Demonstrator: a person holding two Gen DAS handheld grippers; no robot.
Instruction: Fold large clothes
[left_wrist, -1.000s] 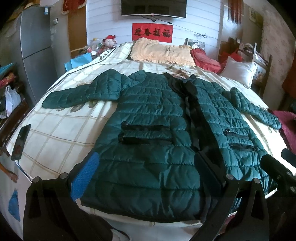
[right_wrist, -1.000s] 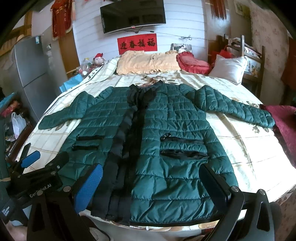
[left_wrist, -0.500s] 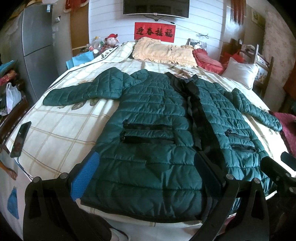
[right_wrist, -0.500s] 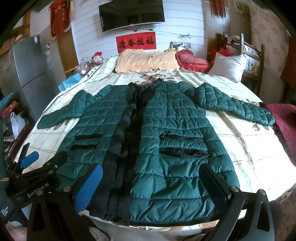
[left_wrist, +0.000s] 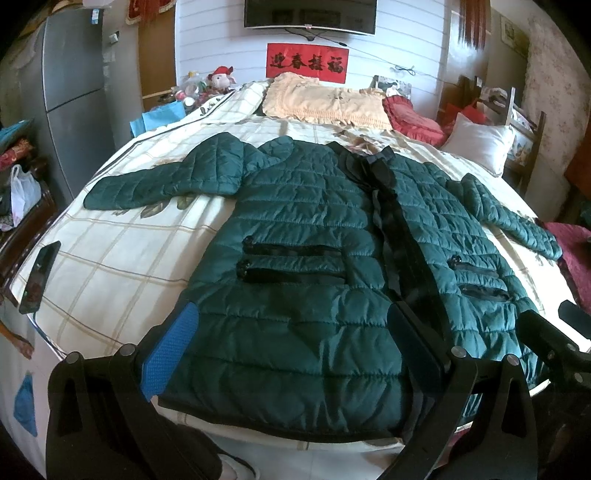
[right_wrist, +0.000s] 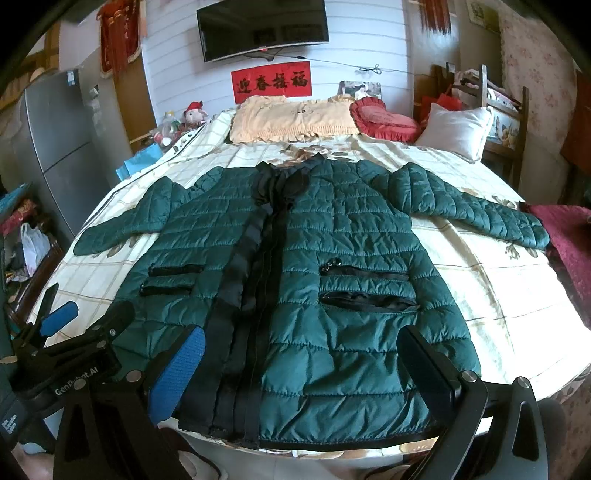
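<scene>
The green quilted jacket (left_wrist: 306, 258) lies flat and face up on the bed (left_wrist: 110, 266), front closed along a black central strip, both sleeves stretched out to the sides, its hem toward the bed's near edge. In the left wrist view the left gripper (left_wrist: 291, 354) hovers above the hem with its jaws spread wide, holding nothing; the jacket's left front panel with its two black pocket openings sits straight ahead between them, and the black strip runs just past the right-hand jaw. In the right wrist view the right gripper (right_wrist: 303, 373) also has its jaws spread and empty, framing the other front panel and its two pockets, with the black strip just inside the blue-padded jaw. The left gripper (right_wrist: 70, 332) shows beside it, off to the left. A dark phone (left_wrist: 38, 277) lies on the bed well left of the left jaws. Far ahead of both sit a peach pillow (right_wrist: 291, 118), a red cushion (right_wrist: 384, 120) and a wall-mounted television (right_wrist: 262, 27).
</scene>
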